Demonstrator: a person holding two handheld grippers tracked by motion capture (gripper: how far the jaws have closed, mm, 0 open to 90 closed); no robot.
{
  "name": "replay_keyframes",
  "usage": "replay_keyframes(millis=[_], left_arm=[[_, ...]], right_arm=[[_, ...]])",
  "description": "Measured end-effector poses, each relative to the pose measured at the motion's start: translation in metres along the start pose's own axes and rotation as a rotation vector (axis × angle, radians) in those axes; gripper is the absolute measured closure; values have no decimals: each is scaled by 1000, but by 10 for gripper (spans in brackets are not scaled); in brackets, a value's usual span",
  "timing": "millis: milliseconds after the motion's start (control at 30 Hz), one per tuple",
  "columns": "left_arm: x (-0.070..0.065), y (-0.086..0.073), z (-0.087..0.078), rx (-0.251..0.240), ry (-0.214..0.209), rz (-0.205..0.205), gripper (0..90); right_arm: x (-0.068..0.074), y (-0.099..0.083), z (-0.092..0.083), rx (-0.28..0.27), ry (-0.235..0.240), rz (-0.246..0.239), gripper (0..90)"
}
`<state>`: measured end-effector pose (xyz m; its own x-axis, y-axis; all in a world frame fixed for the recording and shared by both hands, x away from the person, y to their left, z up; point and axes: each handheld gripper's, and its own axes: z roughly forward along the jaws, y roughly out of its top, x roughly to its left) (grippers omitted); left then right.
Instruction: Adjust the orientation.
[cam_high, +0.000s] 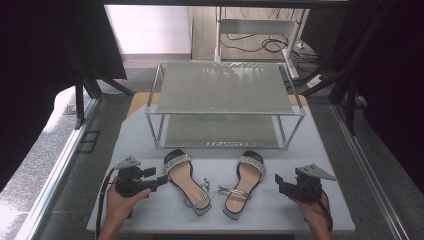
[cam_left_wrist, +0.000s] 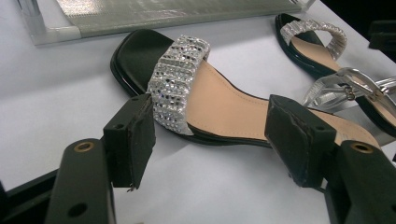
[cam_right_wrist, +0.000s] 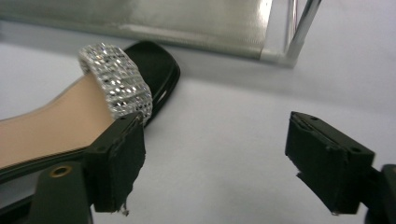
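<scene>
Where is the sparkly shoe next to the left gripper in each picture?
High view: the left sandal lies left of the middle, beside the left gripper.
Left gripper view: it lies across the middle, its sparkly band just past the open jaws.
Right gripper view: I cannot tell; the sandal at the left edge is probably the other one.
Shared landmark: the metal shelf rack behind the shoes, along the top of both gripper views.

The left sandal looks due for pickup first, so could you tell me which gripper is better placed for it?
Probably left: the left gripper, open, sits right beside the left sandal; the right gripper is beyond the other sandal.
</scene>
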<state>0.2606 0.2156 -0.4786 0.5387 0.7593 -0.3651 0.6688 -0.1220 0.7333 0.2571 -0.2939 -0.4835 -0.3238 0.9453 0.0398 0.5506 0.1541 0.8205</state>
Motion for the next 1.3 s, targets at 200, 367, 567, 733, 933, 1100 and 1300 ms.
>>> replay_keyframes(millis=[200,367,567,733,933,1100,1300], left_arm=[[0,2,-5,-28,-27,-24,337],[-5,3,-4,-26,-22,-12,338],[-7,1,-9,-24,-15,-2,338],[-10,0,-14,-36,-17,-2,341],[-13,-4,-17,-33,-19,0,341],[-17,-6,-18,-34,-21,2,343],[-18,-5,-18,-33,-20,9,345]], right_arm=[[4,2,-8,-19,62,-11,293],[9,6,-18,-22,105,-33,364],[14,17,-35,-49,193,-67,546],[26,23,-38,-40,279,-115,700],[39,27,-31,-22,360,-150,835],[59,31,-28,-33,403,-187,899],[86,29,-17,9,468,-235,900]])
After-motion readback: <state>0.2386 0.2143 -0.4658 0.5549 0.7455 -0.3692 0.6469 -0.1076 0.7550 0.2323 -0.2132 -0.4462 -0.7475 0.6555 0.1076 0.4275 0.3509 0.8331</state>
